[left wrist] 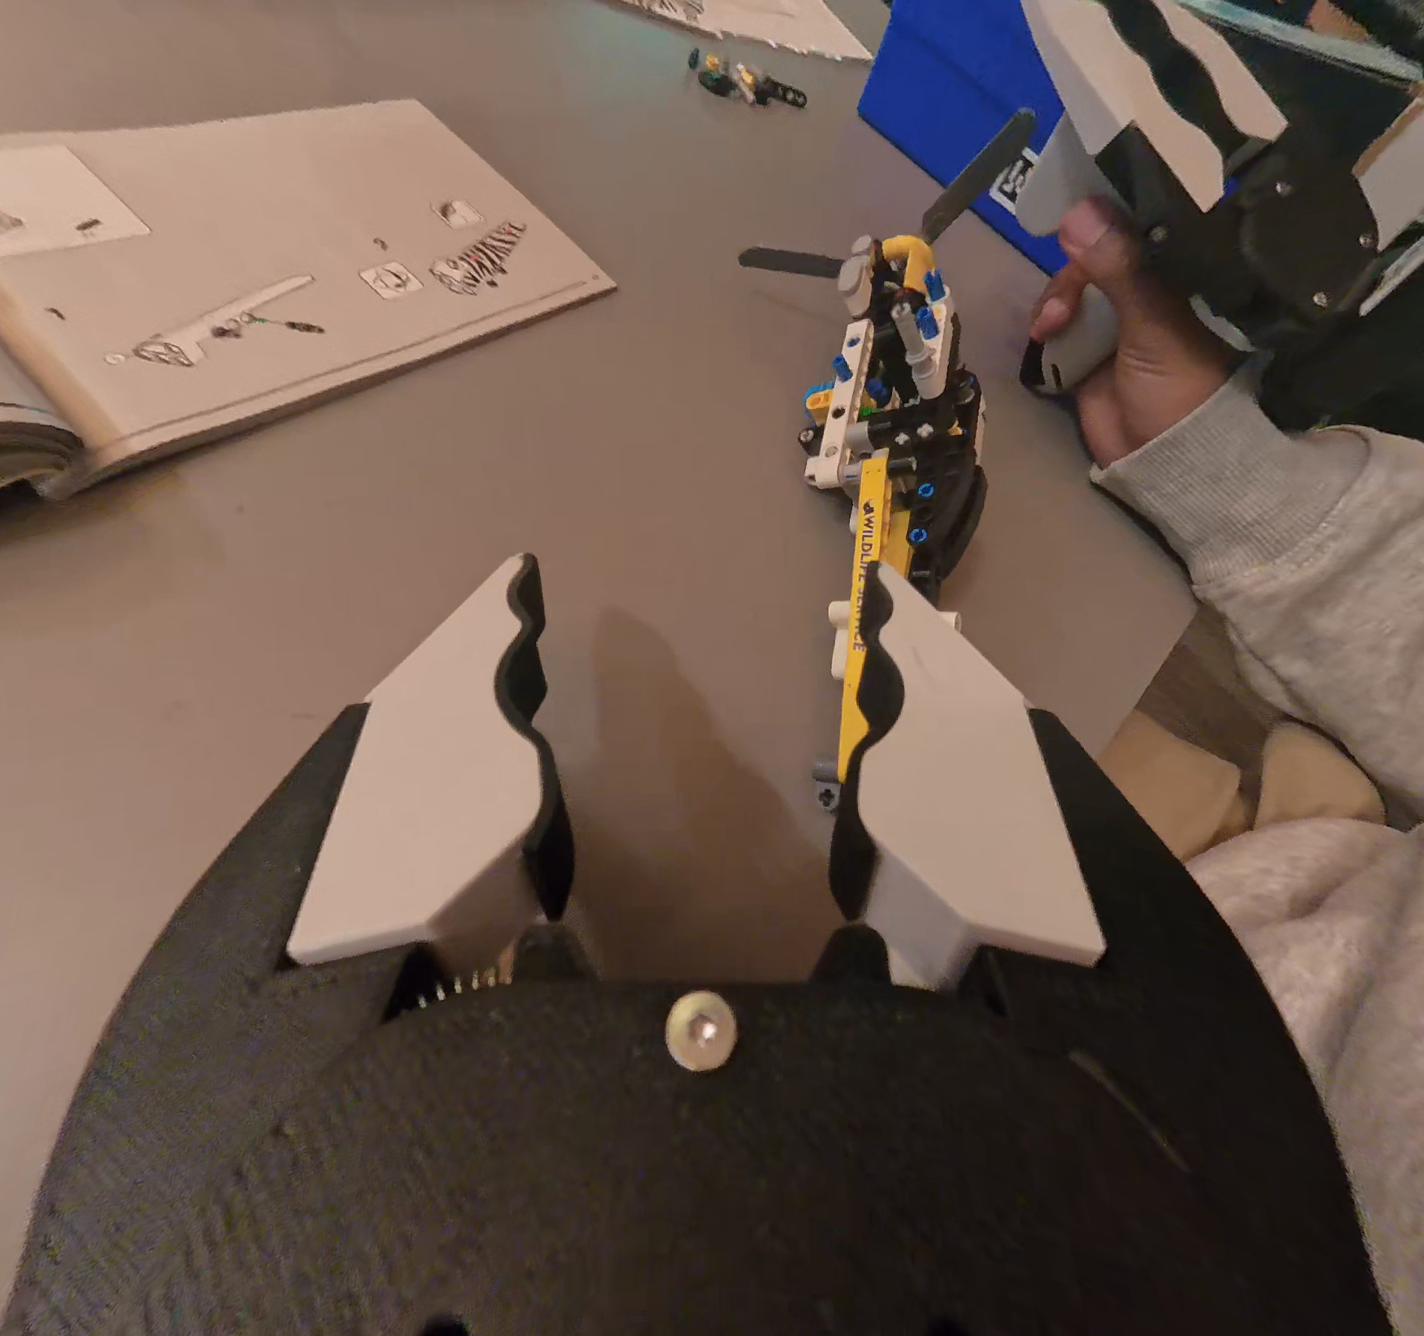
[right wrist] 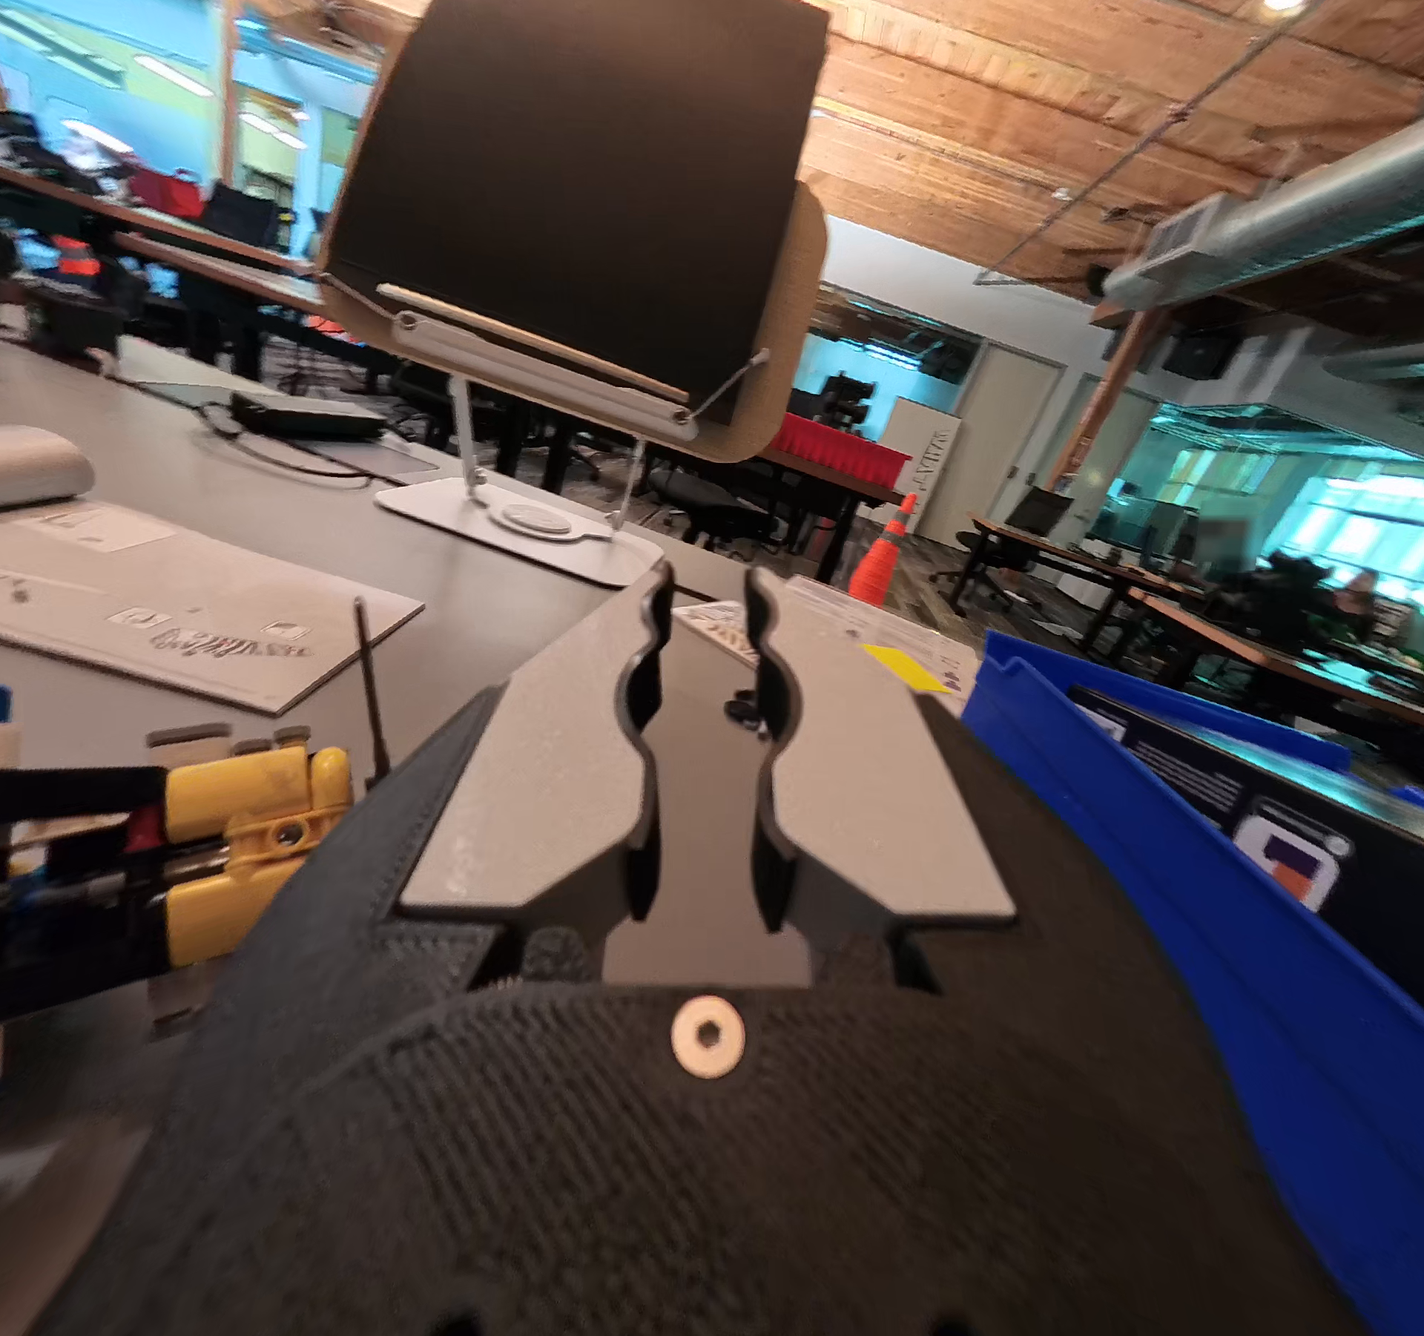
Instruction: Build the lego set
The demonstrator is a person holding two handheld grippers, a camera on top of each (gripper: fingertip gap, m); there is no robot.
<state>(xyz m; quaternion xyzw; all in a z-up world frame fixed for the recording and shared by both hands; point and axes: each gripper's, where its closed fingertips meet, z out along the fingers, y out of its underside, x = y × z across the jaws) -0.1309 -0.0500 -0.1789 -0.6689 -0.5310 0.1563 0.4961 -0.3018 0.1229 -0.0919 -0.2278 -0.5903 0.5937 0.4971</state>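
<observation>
I am holding my left gripper (left wrist: 697,598) low over the grey table (left wrist: 385,490) with its white fingers spread wide and nothing between them. The partly built yellow, black and white lego model (left wrist: 886,436) is lying on the table just ahead, its yellow beam running beside the right finger. My right gripper (right wrist: 709,605), raised near the blue plastic bin (right wrist: 1156,952), is showing only a narrow empty gap. The open white instruction booklet (left wrist: 293,282) is lying left of the model; a small cluster of loose pieces (left wrist: 747,81) is lying farther back.
</observation>
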